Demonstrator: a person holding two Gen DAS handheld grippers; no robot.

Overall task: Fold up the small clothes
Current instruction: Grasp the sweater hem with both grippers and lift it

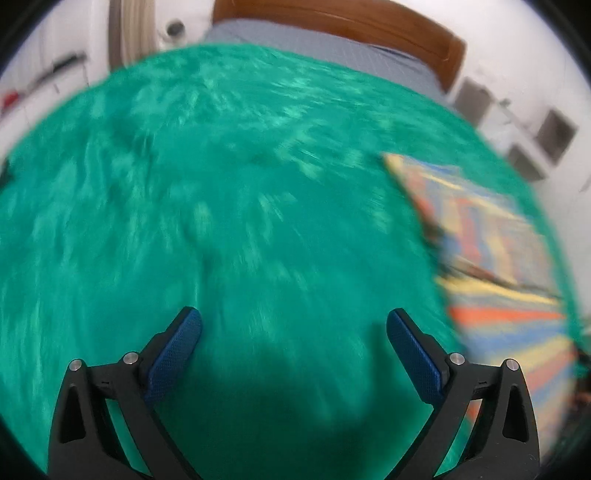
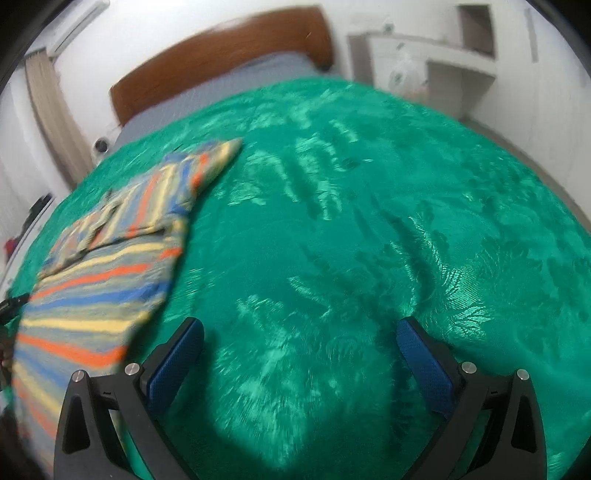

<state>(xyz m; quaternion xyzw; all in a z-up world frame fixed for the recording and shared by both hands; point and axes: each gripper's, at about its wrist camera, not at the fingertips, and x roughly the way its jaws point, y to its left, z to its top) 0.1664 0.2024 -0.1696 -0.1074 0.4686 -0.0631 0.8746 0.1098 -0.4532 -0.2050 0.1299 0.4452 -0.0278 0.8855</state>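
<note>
A small striped garment (image 1: 502,280), in blue, yellow and orange bands, lies flat on the green bedspread (image 1: 221,184). It sits at the right edge of the left wrist view and at the left of the right wrist view (image 2: 99,273), with one part folded over on top. My left gripper (image 1: 293,325) is open and empty above bare bedspread, left of the garment. My right gripper (image 2: 299,336) is open and empty above bare bedspread (image 2: 369,221), right of the garment. Both views are blurred.
A brown wooden headboard (image 2: 221,55) and a grey sheet (image 2: 207,96) lie at the far end of the bed. White walls with shelf niches (image 2: 476,29) stand to the right, a curtain (image 2: 55,110) to the left.
</note>
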